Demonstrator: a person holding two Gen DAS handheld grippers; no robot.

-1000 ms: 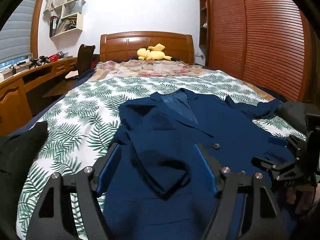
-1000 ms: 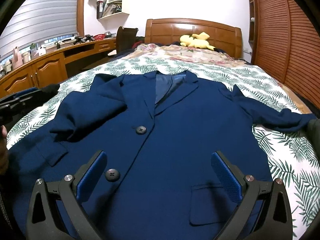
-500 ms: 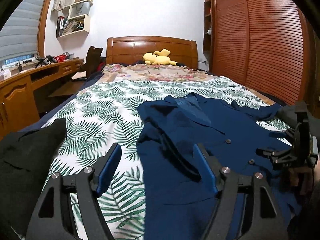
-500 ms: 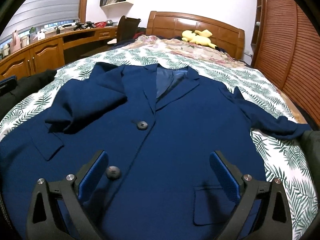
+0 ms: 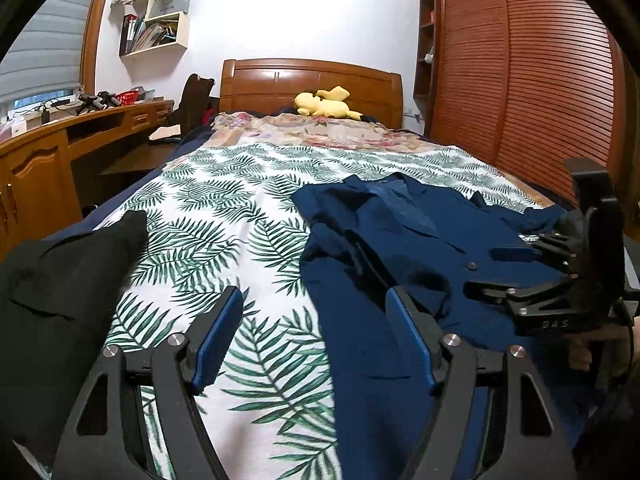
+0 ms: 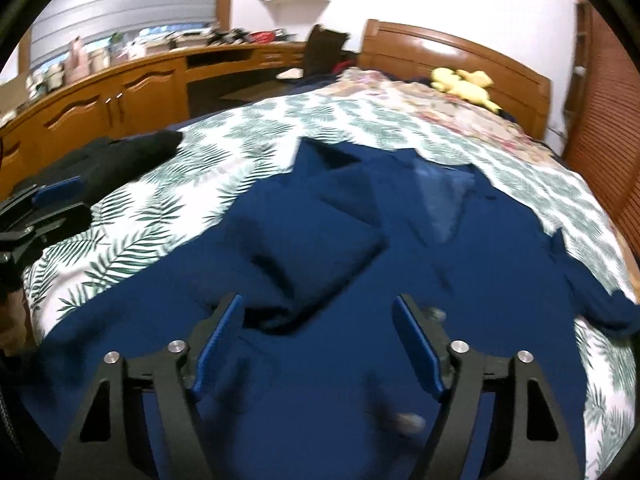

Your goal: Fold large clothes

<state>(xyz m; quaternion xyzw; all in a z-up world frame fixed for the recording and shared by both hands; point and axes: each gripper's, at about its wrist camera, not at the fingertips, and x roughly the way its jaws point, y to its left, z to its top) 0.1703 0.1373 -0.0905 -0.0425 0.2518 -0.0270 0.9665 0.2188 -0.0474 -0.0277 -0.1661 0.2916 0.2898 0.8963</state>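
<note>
Your left gripper (image 5: 314, 334) hangs with its fingers spread wide and holding nothing, over the bed (image 5: 224, 216) at the jacket's (image 5: 400, 264) left edge. Your right gripper (image 6: 318, 344) is likewise wide open and empty, above the jacket's lower front. The jacket lies face up on the bed, one sleeve (image 6: 316, 248) folded across its chest. A black garment (image 5: 60, 280) sits near the bed's left edge.
</note>
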